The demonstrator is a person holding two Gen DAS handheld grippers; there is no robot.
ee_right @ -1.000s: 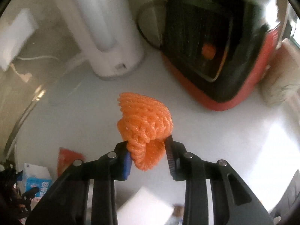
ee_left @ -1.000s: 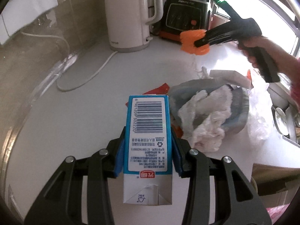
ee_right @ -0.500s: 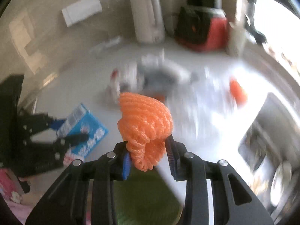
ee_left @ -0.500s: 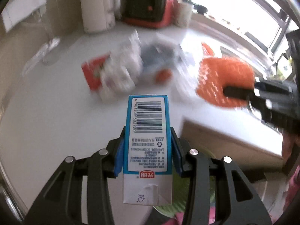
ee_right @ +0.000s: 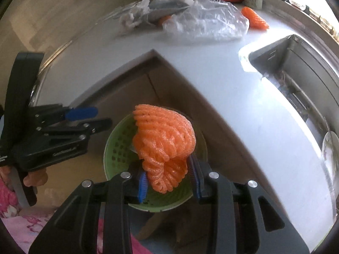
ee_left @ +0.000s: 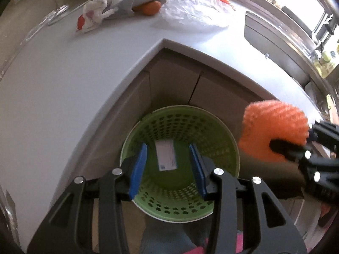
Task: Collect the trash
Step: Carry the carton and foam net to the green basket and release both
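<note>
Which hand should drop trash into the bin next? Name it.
Right. The right gripper holds the orange foam net directly over the green bin; the left gripper is empty, its carton already inside.

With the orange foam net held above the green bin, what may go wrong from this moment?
1. The orange foam net looks light and springy; released from the right gripper, it may catch a pad or bounce off the green bin rim onto the floor.
2. The left gripper, open and empty above the same bin, is close beside; the two tools may bump.
3. A carton already lies inside, so the net may sit high.
</note>
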